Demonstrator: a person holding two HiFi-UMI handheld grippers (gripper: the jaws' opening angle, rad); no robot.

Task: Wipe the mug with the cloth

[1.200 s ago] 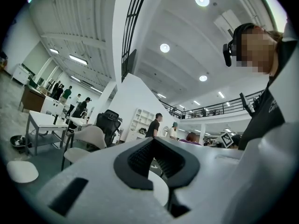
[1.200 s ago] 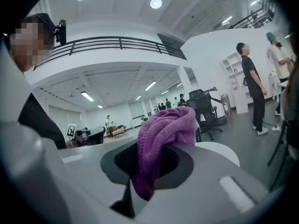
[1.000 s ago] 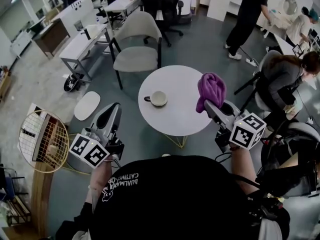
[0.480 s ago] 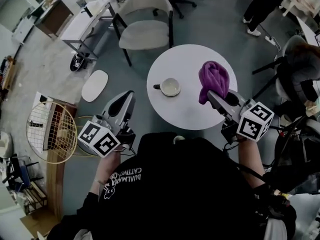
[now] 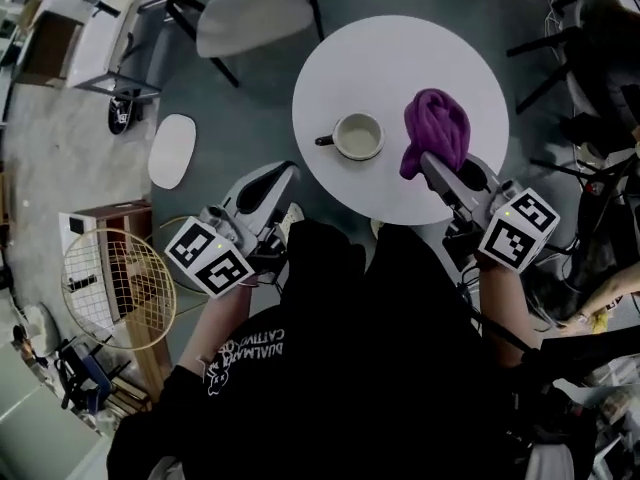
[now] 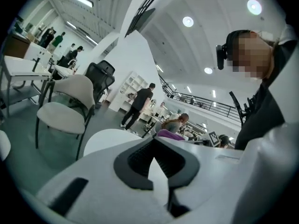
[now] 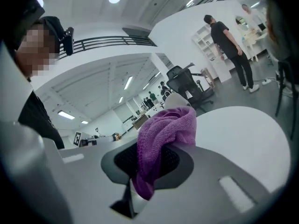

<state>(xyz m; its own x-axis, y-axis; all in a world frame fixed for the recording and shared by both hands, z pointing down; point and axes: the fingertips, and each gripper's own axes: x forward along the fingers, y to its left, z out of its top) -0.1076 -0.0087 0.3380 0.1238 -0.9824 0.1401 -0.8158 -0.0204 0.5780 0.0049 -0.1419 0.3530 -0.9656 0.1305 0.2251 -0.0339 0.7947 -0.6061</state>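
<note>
A: Item one, the right gripper (image 7: 145, 174)?

B: Jaws clamped on the purple cloth (image 7: 164, 133). One fold is pinched between the pads, and the rest is bunched ahead of the tips. Its marker cube (image 5: 518, 228) sits at the rear, near the table's near edge.

A: How does the cloth lie?

B: Its long axis runs along the jaws, away from the person and out over the round white table (image 5: 400, 53). I cannot tell whether its far end touches the tabletop.

A: Item two, the left gripper (image 5: 284, 176)?

B: Jaws together, nothing between them. It is held off the table, over the floor beside the near-left edge, with its tips pointing toward the rim.

A: Item three, the mug (image 5: 358, 136)?

B: White, upright, mouth up, standing on the near half of the table. Its handle (image 5: 323, 141) points to the person's left, so the line from handle to body runs across the table, left to right. The cloth is just beside it on the right with a gap showing. Neither gripper touches it.

A: And the surroundings?

B: A pale chair (image 5: 250, 13) beyond the table at far left. A white oval panel (image 5: 173, 150) on the floor. A round gold wire frame (image 5: 105, 288) left of the left gripper. Both gripper views show people in the background.
</note>
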